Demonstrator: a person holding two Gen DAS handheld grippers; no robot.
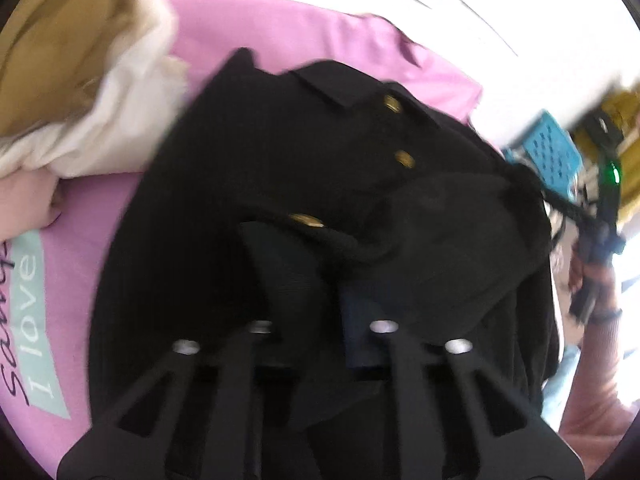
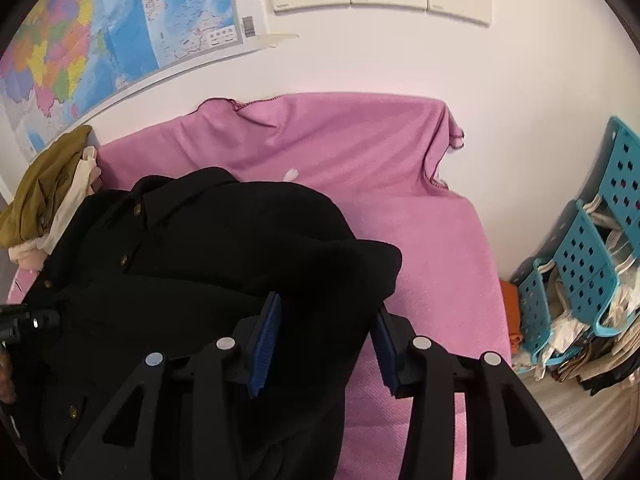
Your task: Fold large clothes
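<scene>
Black buttoned garment (image 2: pixel 208 248) lies heaped on the pink cloth (image 2: pixel 400 208), its button line running away leftward; the left gripper (image 1: pixel 320 280) is clamped on its fabric, while the right gripper (image 2: pixel 326 344), jaws parted, straddles the nearer fold ungripped.

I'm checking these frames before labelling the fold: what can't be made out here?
- Left wrist view: motion blur smears the black garment; the left gripper fingers merge with the dark cloth, so any pinch is unreadable.
- Left wrist view: the pink cloth's printed lettering is cut by the edge.
- Right wrist view: the garment's lower part lies behind the right gripper.
- Right wrist view: map text too small.
</scene>
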